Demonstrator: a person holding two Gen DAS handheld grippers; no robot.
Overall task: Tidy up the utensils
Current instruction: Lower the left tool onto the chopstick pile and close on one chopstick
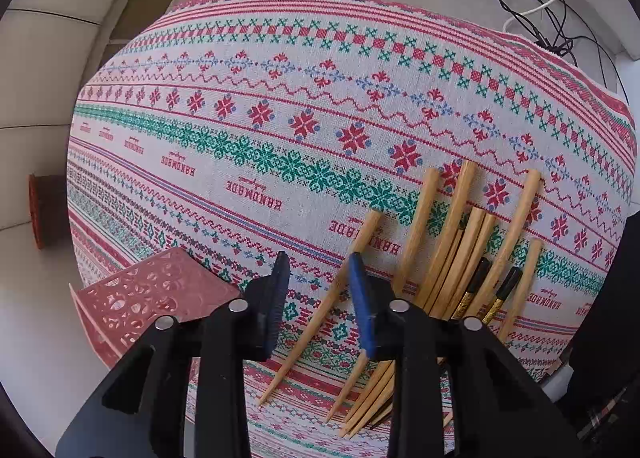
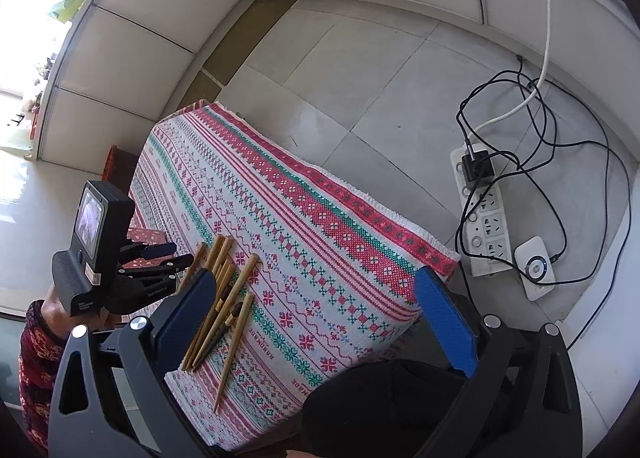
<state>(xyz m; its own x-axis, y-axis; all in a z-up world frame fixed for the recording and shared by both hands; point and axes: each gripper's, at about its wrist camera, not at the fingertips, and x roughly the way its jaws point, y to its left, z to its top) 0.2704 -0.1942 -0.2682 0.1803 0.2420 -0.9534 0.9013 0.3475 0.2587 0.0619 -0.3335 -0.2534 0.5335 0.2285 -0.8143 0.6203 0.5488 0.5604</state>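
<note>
Worktop [image 1: 248, 162]: chopsticks [image 1: 460, 250] piled. My left tongs [image 1: 320, 298] part-open around one chopstick [image 1: 320, 322], unclamped; right tongs [image 2: 320, 322] wide open, empty.

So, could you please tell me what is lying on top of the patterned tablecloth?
A loose bunch of wooden chopsticks lies on the tablecloth, two black-tipped. The left tongs cover some lower ends.

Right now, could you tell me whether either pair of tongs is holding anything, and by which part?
Nothing is held. The left tongs straddle one wooden chopstick near its middle, pads not yet touching. The right tongs gape wide and empty.
</note>
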